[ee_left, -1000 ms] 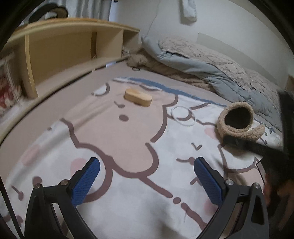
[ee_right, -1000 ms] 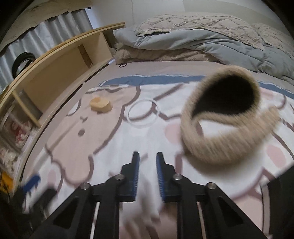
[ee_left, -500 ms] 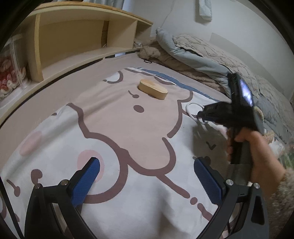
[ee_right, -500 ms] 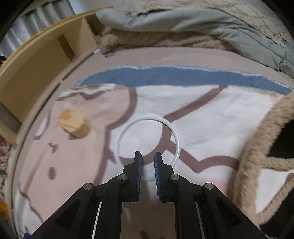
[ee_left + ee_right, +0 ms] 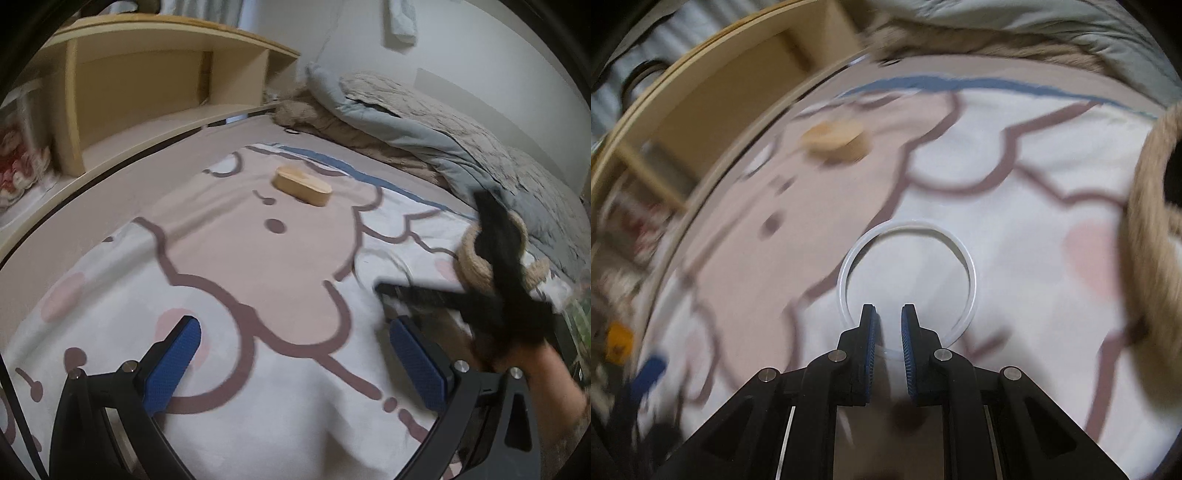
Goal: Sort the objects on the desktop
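White ring (image 5: 907, 280) flat on the cartoon blanket (image 5: 1015, 258), near edge crossing between right gripper (image 5: 889, 325) fingertips, narrowly parted, not clamping; wooden block (image 5: 836, 142) beyond. Only from left wrist: left gripper (image 5: 295, 363) spread wide, empty

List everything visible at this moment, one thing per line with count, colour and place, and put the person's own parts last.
ring: 1, translucent white, flat on the blanket just ahead of the right gripper
wooden block: 1, light tan, oval, far side of the blanket
basket: 1, beige, fuzzy, right of the ring
blanket: 1, white and pink with a brown cartoon outline
quilt: 1, grey, bunched at the far end
shelf: 1, pale wood, left
left gripper: 1, black with blue pads, jaws wide apart, holding nothing
right gripper: 1, same, jaws narrow, straddling the ring's near edge
hand: 1, holding the right gripper
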Tool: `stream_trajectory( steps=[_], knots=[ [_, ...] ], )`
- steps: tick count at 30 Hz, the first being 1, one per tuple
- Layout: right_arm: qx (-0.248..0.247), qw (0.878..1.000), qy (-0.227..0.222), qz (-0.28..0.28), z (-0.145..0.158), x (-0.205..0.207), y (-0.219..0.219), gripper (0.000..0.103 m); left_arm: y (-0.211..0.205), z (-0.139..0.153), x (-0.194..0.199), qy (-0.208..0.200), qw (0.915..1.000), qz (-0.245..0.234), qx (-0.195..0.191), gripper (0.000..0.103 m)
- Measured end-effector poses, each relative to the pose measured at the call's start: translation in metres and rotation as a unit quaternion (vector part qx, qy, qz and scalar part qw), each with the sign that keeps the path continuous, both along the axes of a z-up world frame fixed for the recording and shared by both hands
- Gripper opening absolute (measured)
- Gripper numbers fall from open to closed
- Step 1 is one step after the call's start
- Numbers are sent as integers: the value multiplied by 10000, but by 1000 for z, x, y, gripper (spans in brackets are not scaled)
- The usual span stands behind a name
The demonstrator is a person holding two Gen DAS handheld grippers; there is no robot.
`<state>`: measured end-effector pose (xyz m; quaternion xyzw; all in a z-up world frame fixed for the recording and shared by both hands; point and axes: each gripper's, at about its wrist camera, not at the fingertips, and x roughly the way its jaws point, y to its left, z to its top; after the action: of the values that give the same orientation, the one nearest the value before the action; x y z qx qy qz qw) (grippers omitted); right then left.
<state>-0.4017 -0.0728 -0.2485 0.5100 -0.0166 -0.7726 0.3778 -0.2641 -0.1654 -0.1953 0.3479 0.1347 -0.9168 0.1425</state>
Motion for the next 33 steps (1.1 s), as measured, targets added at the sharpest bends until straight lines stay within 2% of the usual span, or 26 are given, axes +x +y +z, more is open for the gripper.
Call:
stream_trajectory(
  steps=[5, 9, 14, 17, 21, 25, 27, 31, 33],
  knots=[
    [-280, 9967, -88, 751, 0, 51, 3, 15, -29, -4, 3, -61, 9990, 379, 246, 103],
    [-488, 9910, -135, 1235, 5, 84, 4, 15, -37, -9, 4, -128, 9981, 306, 512, 103],
    [-539, 9915, 500, 1070, 31, 102, 22, 15, -23, -7, 7, -64, 9982, -200, 566, 103],
    [-591, 9916, 605, 980, 43, 103, 36, 15, -11, -6, 7, -21, 9977, -463, 493, 103],
    [-82, 9952, 750, 617, 35, 94, 43, 15, 5, -5, 4, -53, 9969, -721, 308, 103],
    [501, 9957, 725, 296, 15, 76, 32, 14, 3, -6, 3, -80, 9973, -682, 267, 103],
    [566, 9943, 796, 426, 11, 78, 18, 15, -6, -7, 5, -53, 9980, -526, 348, 103],
    [393, 9918, 850, 867, 15, 89, 1, 14, -21, -10, 5, -50, 9975, -342, 620, 103],
    [381, 9898, 1025, 908, 18, 96, -1, 14, -24, -11, 5, -56, 9971, -330, 681, 103]
  ],
)
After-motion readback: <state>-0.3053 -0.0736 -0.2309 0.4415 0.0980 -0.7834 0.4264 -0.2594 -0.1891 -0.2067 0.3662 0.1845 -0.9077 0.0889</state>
